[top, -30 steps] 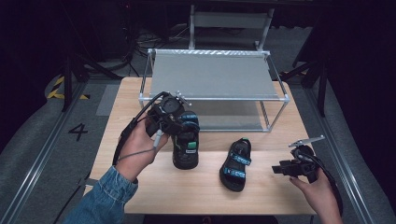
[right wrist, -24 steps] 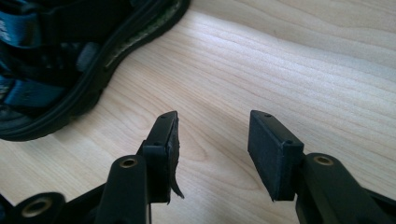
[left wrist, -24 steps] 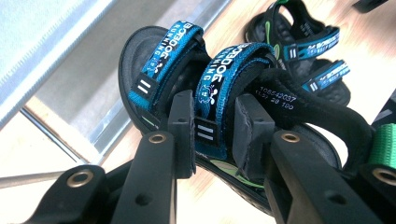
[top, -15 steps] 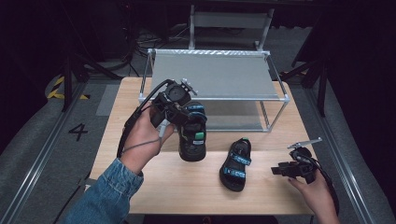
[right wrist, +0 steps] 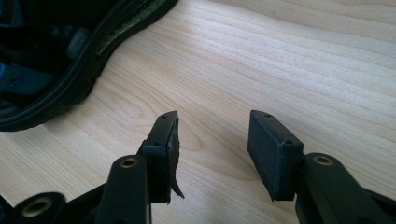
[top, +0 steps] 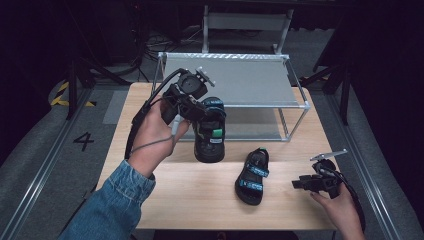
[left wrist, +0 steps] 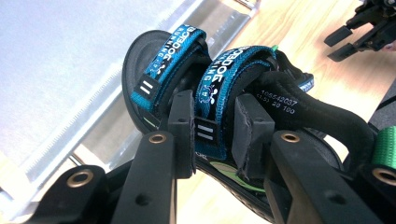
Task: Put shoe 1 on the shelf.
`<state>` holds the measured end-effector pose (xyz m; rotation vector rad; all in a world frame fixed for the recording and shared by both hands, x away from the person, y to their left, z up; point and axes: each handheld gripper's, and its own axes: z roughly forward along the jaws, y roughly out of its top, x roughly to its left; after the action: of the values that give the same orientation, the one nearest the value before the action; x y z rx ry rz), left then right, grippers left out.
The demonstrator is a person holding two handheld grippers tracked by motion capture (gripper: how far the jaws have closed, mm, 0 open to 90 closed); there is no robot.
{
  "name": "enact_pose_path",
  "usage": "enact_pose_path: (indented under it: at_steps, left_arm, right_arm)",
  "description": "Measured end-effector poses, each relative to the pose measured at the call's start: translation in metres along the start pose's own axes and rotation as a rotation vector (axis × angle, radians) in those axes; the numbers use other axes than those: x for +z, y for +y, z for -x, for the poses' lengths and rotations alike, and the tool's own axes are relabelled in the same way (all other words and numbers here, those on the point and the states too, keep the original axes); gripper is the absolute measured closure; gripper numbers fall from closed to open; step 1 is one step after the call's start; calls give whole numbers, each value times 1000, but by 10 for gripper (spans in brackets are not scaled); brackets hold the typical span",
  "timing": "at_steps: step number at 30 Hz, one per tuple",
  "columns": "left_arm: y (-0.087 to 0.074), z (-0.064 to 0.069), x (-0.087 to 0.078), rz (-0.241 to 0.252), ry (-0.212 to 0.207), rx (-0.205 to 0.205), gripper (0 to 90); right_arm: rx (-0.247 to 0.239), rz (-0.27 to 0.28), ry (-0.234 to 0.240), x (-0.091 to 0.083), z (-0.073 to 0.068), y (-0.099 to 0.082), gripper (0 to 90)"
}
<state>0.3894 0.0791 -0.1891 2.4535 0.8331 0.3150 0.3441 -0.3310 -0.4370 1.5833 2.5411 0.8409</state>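
Now the left gripper [left wrist: 212, 140] has its fingers [left wrist: 182, 126] clamped on a blue strap of the sandal [left wrist: 219, 93], held off the desk [top: 200, 200]. Right gripper [right wrist: 212, 149] fingers stand wide, the second sandal [right wrist: 51, 60] just beyond them.

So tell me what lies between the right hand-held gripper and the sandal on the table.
Bare tabletop, in the high view, separates the right hand-held gripper from the sandal.

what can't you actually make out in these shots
- Held sandal, left gripper view: heel end hidden behind the left gripper fingers; sole faces away.
- Second sandal, right gripper view: cut off by the left and top edges, straps dark and blurred.
- Rack, high view: lower shelf shadowed.
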Motion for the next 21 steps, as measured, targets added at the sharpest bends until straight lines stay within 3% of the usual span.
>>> enact_pose_path:
  at_steps: [11, 21]
  left_arm:
    - [23, -15, -5, 29, -17, -5, 717]
    - [43, -31, 3, 55, -11, -20, 717]
  right_arm:
    - [-5, -7, 0, 3, 2, -4, 541]
    - [-10, -1, 10, 1, 1, -7, 545]
